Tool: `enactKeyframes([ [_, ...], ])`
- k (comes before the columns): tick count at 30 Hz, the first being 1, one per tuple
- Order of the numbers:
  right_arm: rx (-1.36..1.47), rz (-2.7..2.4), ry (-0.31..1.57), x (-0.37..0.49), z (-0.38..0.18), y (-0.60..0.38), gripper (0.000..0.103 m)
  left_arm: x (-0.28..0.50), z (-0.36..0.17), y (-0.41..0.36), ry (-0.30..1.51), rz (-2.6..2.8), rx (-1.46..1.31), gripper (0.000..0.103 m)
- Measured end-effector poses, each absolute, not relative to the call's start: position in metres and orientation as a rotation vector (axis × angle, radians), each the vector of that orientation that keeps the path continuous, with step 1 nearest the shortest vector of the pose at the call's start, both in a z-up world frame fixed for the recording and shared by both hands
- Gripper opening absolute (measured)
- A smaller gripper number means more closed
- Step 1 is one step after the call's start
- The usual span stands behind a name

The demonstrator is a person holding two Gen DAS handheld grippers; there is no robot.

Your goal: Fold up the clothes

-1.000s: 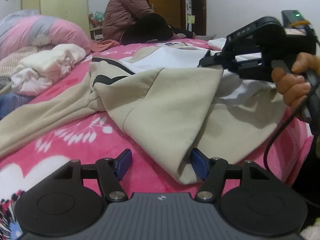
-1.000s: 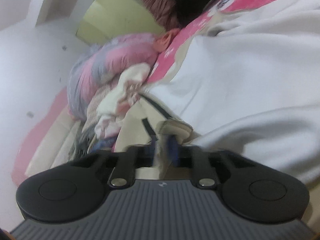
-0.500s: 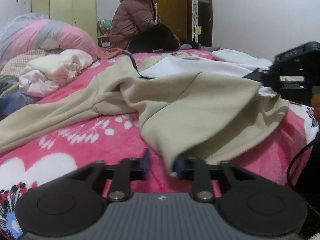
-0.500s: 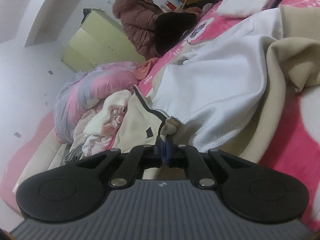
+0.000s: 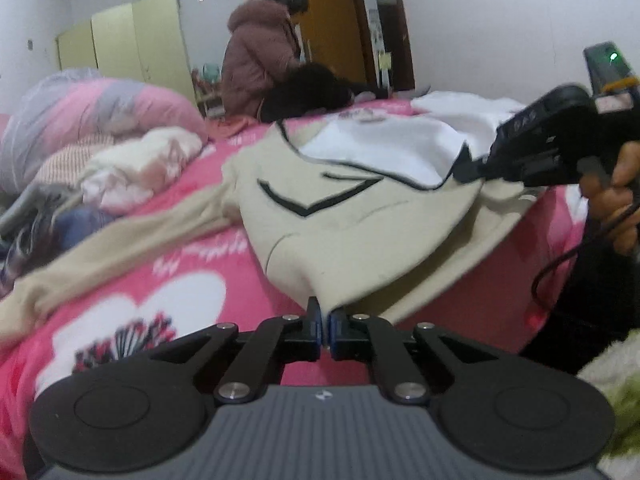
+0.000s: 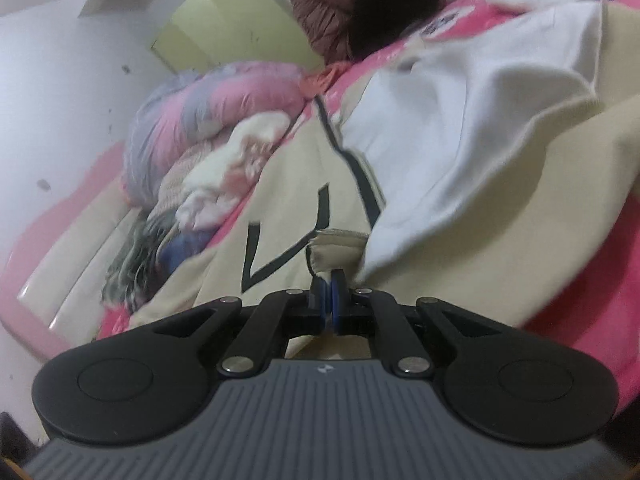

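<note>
A beige sweatshirt with black trim and a white lining lies spread over the pink bedspread. My left gripper is shut on its near hem corner, and the cloth rises straight from the blue pads. In the same view my right gripper pinches the garment's far right edge, held by a hand. The right wrist view shows my right gripper shut on a folded beige edge of the sweatshirt, with the white lining beyond it. One long sleeve trails to the left.
A heap of unfolded clothes and a pink-and-grey quilt lie at the left. A person in a brown padded coat sits at the far end of the bed. White folded cloth rests at the far right.
My left gripper went from open beside the hem to shut on it and has lifted it. The sweatshirt now lies flatter and more stretched between both grippers, its black trim showing.
</note>
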State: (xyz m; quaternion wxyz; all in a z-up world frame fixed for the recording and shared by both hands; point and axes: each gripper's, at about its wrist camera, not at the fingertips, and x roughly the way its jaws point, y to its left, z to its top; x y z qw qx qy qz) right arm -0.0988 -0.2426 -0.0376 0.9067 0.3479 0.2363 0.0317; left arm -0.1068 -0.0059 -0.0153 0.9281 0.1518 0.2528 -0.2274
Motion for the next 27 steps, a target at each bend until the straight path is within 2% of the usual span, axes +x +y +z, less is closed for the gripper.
enactKeyframes([
  [6,0.657,0.092,0.516,-0.113,-0.038,-0.229,0.001,-0.101,-0.022,0.004,0.570,-0.465,0.253,0.004],
  [12,0.741,0.104,0.505,-0.137,-0.038,-0.231,0.001,-0.103,-0.022,0.010,0.559,-0.499,0.246,0.004],
  [16,0.773,0.053,0.578,-0.143,-0.058,-0.231,0.001,-0.099,-0.034,0.010,0.619,-0.563,0.274,0.005],
  [18,0.756,0.039,0.559,-0.146,-0.056,-0.231,0.001,-0.096,-0.034,0.017,0.641,-0.591,0.250,0.014],
  [22,0.702,0.009,0.521,-0.149,-0.047,-0.232,0.001,-0.081,-0.035,0.050,0.728,-0.653,0.051,0.048],
  [26,0.719,-0.013,0.518,-0.154,-0.048,-0.240,0.001,-0.056,-0.041,0.083,0.821,-0.680,-0.246,0.060],
  [27,0.723,-0.020,0.524,-0.156,-0.051,-0.240,0.001,-0.049,-0.044,0.089,0.845,-0.685,-0.323,0.061],
])
